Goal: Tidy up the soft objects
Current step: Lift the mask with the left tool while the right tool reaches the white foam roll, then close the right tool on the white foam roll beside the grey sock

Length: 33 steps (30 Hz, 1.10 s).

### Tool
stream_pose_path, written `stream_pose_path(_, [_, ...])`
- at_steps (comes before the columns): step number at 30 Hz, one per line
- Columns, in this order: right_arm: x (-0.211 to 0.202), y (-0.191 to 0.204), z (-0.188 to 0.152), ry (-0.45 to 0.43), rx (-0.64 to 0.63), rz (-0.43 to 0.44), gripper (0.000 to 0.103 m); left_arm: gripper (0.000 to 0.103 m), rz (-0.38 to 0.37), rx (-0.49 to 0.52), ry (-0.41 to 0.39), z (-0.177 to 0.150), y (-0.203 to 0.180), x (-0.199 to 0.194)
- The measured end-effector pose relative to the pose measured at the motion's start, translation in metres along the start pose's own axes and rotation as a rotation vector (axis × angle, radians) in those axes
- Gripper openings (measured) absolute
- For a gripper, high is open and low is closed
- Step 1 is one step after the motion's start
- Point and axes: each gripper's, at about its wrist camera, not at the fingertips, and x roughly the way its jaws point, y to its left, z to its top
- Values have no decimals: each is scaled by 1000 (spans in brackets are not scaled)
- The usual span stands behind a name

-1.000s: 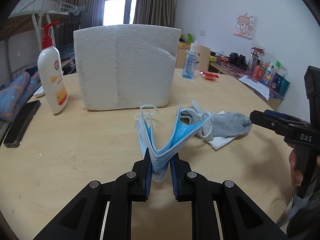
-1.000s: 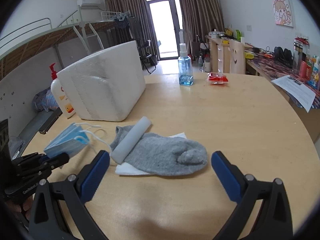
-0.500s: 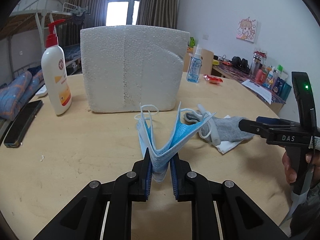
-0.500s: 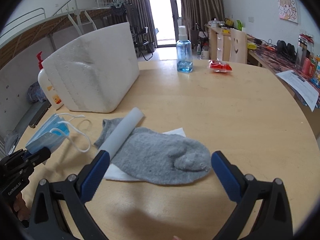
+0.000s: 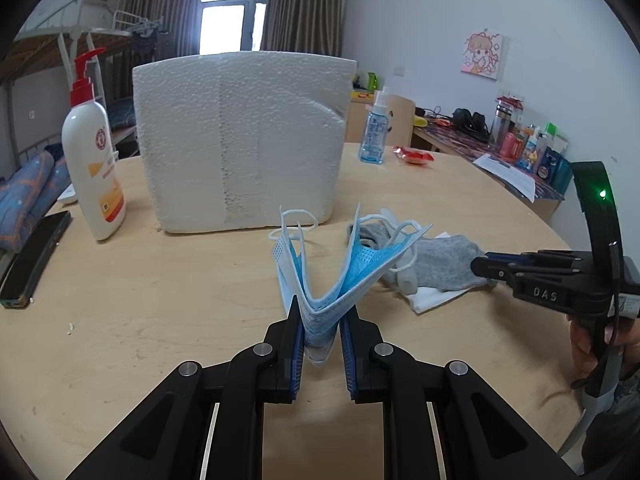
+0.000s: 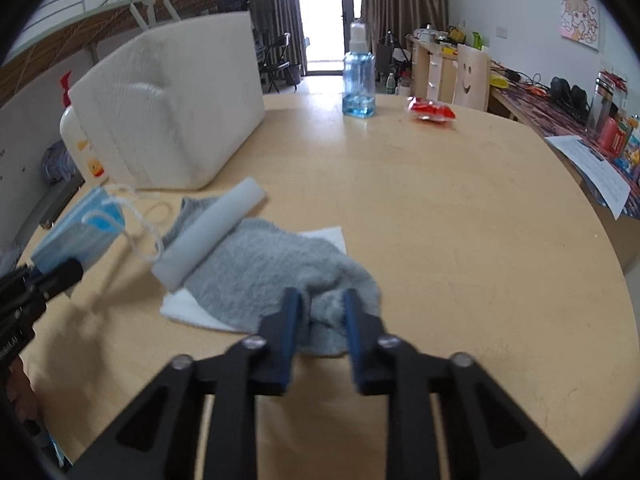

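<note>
My left gripper (image 5: 319,322) is shut on a folded blue face mask (image 5: 336,276) and holds it above the round wooden table; the mask also shows in the right wrist view (image 6: 80,228). A grey sock (image 6: 272,272) lies on a white tissue (image 6: 328,238), with a pale grey foam roll (image 6: 210,236) across its cuff. My right gripper (image 6: 320,306) has closed its jaws on the sock's toe end, pinching the fabric. From the left wrist view the right gripper (image 5: 486,268) touches the sock (image 5: 438,262).
A white foam box (image 5: 240,148) stands behind the sock. A lotion pump bottle (image 5: 94,160) and a black phone (image 5: 34,258) are at the left. A blue spray bottle (image 6: 359,80) and a red packet (image 6: 431,112) sit farther back. The table edge (image 6: 600,240) curves at right.
My right gripper moved down and forward to the sock and closed from wide open onto its toe end. The left gripper kept hold of the mask and shifted slightly.
</note>
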Motion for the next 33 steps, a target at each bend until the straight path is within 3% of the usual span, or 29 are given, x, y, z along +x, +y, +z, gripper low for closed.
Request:
stream_pose_path(4, [-4, 0, -1, -8, 18, 12, 16, 18, -12, 11, -3, 0, -2, -1])
stream_pose_path(10, [-36, -1, 0, -91, 49, 40, 16, 18, -5, 28, -14, -3, -4, -9])
stream_pose_path(21, [-98, 2, -1, -242, 63, 9, 16, 18, -19, 48, -67, -10, -7, -37])
stream_pose_path(33, [-123, 23, 0, -312, 30, -8, 14, 18, -13, 25, -100, -18, 9, -59])
